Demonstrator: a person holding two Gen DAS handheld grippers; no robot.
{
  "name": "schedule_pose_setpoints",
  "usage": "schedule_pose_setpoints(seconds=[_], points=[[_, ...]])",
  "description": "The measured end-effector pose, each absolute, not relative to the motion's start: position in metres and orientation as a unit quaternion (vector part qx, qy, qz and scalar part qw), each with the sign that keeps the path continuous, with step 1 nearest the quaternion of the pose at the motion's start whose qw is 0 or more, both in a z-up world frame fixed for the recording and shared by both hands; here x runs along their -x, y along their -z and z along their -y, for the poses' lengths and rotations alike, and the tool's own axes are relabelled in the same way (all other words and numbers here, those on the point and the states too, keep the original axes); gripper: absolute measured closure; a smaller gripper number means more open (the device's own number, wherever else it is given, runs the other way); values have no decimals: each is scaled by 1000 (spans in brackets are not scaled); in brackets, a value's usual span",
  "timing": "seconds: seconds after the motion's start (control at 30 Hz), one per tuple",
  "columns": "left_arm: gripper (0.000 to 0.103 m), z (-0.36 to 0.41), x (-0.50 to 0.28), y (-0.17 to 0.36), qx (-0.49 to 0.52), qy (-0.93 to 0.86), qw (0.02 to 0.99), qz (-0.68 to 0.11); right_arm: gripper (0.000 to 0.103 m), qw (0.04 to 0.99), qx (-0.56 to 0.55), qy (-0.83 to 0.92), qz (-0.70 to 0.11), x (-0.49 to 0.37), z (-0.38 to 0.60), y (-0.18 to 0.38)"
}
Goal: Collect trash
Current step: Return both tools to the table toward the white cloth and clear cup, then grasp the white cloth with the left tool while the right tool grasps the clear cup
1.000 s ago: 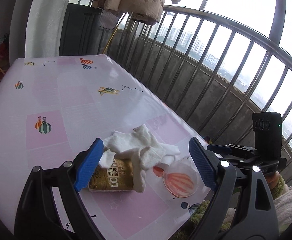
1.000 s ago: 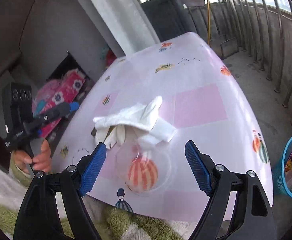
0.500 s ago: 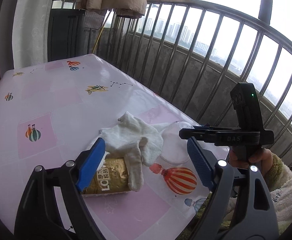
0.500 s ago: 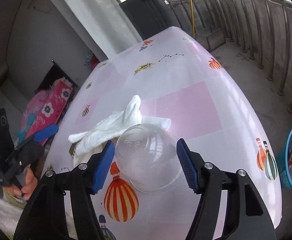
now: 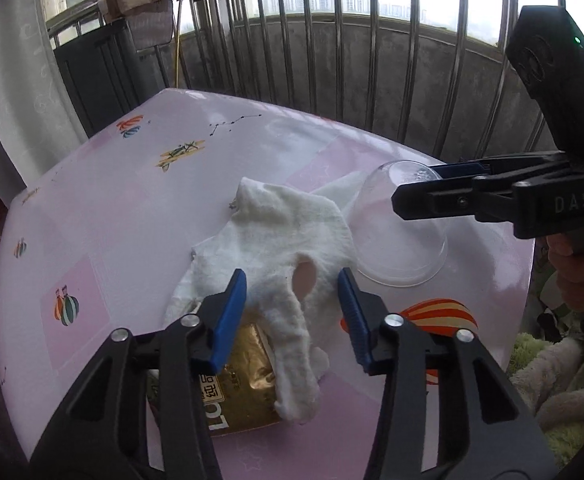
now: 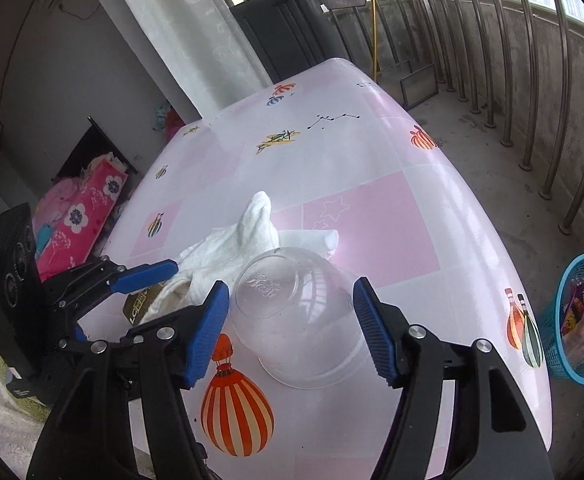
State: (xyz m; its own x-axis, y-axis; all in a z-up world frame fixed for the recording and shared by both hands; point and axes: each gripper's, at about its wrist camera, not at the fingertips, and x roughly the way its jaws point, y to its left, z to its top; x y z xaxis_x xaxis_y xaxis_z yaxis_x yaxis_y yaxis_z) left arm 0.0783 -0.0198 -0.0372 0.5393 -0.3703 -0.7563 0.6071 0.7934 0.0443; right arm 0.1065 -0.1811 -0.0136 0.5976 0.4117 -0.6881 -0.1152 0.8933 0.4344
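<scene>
Trash sits at the near end of a bench (image 6: pixel 372 216) covered in pink-and-white oilcloth printed with hot-air balloons: a crumpled white tissue (image 5: pixel 288 248), a gold foil packet (image 5: pixel 248 384) partly under it, and an upturned clear plastic dome lid (image 6: pixel 296 312) just beside the tissue.

The left tool (image 5: pixel 292 312) points down at the tissue, its jaws closing; the tissue's lower flap lies between the blue pads (image 5: pixel 228 316), and the pads do not yet press on it. The gold packet lies under the left finger.

The right tool (image 6: pixel 288 328) straddles the dome lid with its jaws spread wide to either side of it; whether the pads touch the plastic I cannot tell. The lid's rim rests on the bench. In the left wrist view a hand (image 5: pixel 580 276) grips that tool's handle at the right edge.

On the floor to the right of the bench stands a blue mesh basket (image 6: pixel 564 304) holding wrappers, near the balcony railing (image 6: pixel 532 80).
</scene>
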Motion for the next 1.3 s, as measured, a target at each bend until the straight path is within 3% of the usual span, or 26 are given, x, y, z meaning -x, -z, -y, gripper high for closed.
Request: schedule_pose_setpoints(seconds=[0.07, 0.17, 0.23, 0.47, 0.73, 0.83, 1.07, 1.3], points=[[84, 11, -88, 40, -118, 285, 861, -406, 40, 876, -178, -149, -423, -108, 180, 14], [95, -2, -97, 38, -70, 291, 861, -412, 40, 877, -173, -148, -423, -108, 178, 13], [97, -10, -101, 35, -47, 296, 864, -404, 40, 877, -169, -150, -423, -108, 177, 13], [98, -49, -114, 4, 64, 320, 874, -360, 27, 872, -148, -163, -438, -114, 165, 9], [98, -92, -113, -20, 147, 309, 888, -308, 28, 875, -93, -128, -457, -123, 146, 19], [98, -103, -113, -27, 155, 301, 893, -298, 33, 873, -90, -123, -463, -126, 143, 21], [98, -111, -110, -32, 151, 288, 899, -292, 34, 865, -144, -154, -456, -120, 153, 8], [98, -103, -107, -36, 154, 304, 893, -292, 34, 839, -287, -231, -400, -105, 181, -5]])
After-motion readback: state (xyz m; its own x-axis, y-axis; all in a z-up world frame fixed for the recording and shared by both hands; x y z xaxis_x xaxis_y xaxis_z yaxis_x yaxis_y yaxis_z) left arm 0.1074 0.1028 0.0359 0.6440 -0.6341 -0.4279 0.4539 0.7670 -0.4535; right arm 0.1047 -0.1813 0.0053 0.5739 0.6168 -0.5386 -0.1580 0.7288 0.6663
